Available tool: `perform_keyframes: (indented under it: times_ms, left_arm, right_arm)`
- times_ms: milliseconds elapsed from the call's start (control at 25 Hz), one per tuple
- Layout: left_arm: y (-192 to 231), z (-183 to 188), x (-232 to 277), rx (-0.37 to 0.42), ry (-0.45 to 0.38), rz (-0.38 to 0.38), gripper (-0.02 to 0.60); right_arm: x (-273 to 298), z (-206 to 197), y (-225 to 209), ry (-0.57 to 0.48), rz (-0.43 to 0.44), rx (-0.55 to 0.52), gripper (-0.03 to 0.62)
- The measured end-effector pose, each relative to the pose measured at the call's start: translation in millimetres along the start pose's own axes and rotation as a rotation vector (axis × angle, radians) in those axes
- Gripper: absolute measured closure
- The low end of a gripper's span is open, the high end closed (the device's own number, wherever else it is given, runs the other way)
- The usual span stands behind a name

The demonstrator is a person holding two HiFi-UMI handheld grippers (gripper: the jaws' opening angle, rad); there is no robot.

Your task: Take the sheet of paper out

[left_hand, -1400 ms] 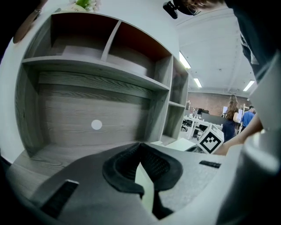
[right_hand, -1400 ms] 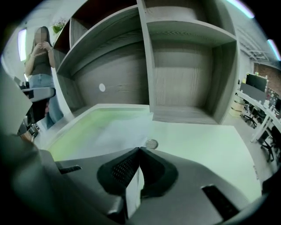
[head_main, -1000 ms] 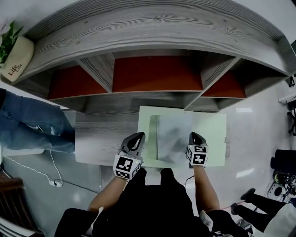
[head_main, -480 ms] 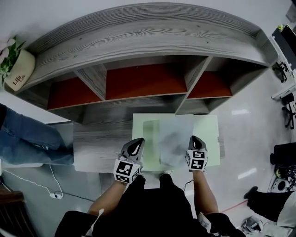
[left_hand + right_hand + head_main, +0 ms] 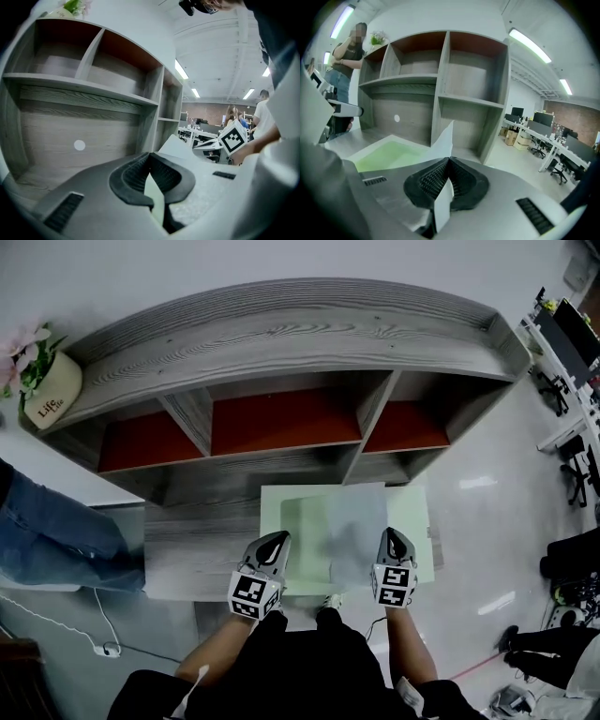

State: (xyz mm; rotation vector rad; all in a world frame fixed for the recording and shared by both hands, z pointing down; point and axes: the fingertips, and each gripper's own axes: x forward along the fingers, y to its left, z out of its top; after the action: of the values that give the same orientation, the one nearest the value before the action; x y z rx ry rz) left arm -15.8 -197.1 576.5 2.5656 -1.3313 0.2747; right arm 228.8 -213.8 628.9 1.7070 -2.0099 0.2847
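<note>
**Pinching the sheet at its right edge, pinning the folder at the left**

Grips the sheet of paper (image 5: pixel 355 529) in the right gripper (image 5: pixel 395 541), clamped tight on the near right edge; in the right gripper view, shows the white sheet (image 5: pixel 445 137) caught between the pads and rising out of the right gripper (image 5: pixel 448 180) to a raised corner in front of the shelf unit (image 5: pixel 440 89).

Bites the near left edge of the green folder (image 5: pixel 298 523) with the left gripper (image 5: pixel 273 546); in the left gripper view, shows a pale green strip (image 5: pixel 154 196) nipped in the closed left gripper (image 5: pixel 153 174), nothing white there.

Places the sheet over the middle of the open folder on the desk (image 5: pixel 192 549), long axis running away from the body toward the shelf unit (image 5: pixel 281 343), so lying straight ahead of and just left of the right gripper. Leaves the left gripper just beside the sheet's left edge, not on it. Makes the right hand the working one, since already on the paper.

Points both grippers forward and a little downward, side by side, forearms close in front of the body.

Cannot tell whether the far end remains tucked in the folder. Probably calls for drawing the sheet up and back toward the body along that long axis, with the folder held down.
</note>
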Motion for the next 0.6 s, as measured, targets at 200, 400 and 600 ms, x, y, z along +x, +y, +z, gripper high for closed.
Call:
perform_keyframes:
  times_ms: [200, 400, 600]
  left_arm:
    - [-6, 10, 4, 0.008, -0.019, -0.015, 0.575]
    - [-8, 18, 6, 0.019, -0.031, -0.025, 0.575]
    - [-9, 27, 6, 0.019, -0.050, -0.031, 0.575]
  right_arm:
    - [-26, 26, -6, -0.079, -0.038, -0.003, 0.571]
    - [-51, 54, -12, -0.158, -0.073, -0.004, 0.571]
    - [-79, 89, -20, -0.254, -0.111, -0.006, 0.571]
